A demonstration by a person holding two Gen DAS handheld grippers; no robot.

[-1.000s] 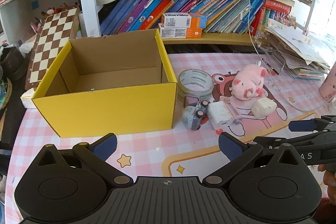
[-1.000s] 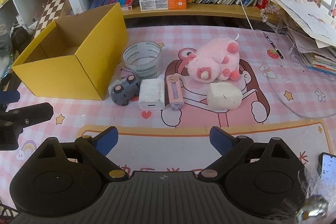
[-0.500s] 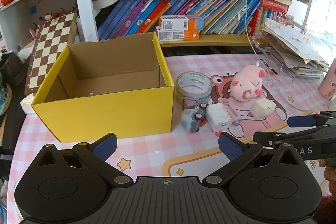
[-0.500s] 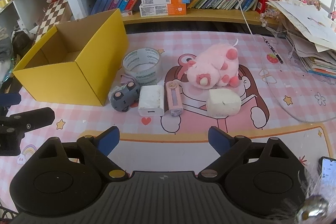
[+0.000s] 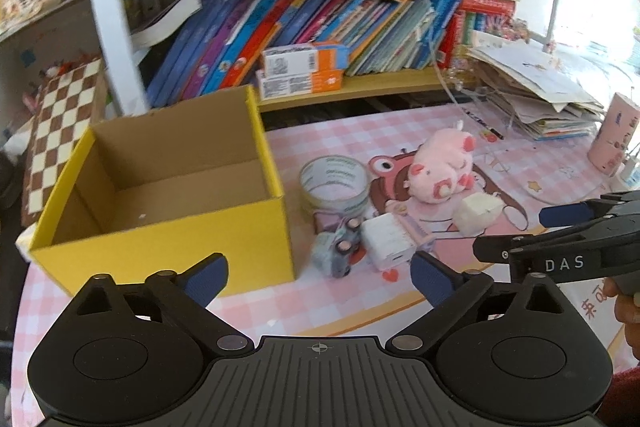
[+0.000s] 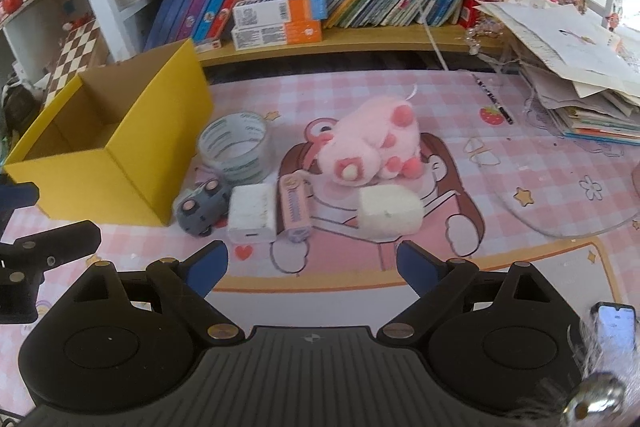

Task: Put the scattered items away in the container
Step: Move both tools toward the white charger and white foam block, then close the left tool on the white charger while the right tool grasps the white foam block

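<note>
The left gripper (image 5: 319, 271) was nearest, black ribbed plastic with blue pads; its jaws had just been closing a little but stood wide, with nothing between them. The right gripper (image 6: 313, 263) was of the same make, also wide and empty above the mat (image 6: 520, 267), a smooth pink checked sheet with a cartoon print. In the left view the right gripper's side showed the white letters "DAS".

Just beyond the pads lay the scattered things in a short row. A small grey toy car (image 6: 202, 207) with round wheels lay on its side, near the corner of the box (image 5: 168, 247). Beside it, touching or almost, was a white charger (image 6: 252, 213), a matte block with rounded corners. Next to that lay a narrow pink cutter (image 6: 295, 211) with a ribbed slider. A little apart to the right was a white foam block (image 6: 390, 213), rough and soft at the edges.

Behind them a roll of clear tape (image 6: 236, 147) lay flat; its core carried printed words too small to read. The pink plush pig (image 6: 370, 147), fluffy, lay on the cartoon print.

The box was open cardboard, yellow outside and brown inside, with no item in it. Further back, a shelf (image 6: 360, 45) held leaning books and two white-and-orange cartons (image 6: 278, 21), their text blurred.
</note>
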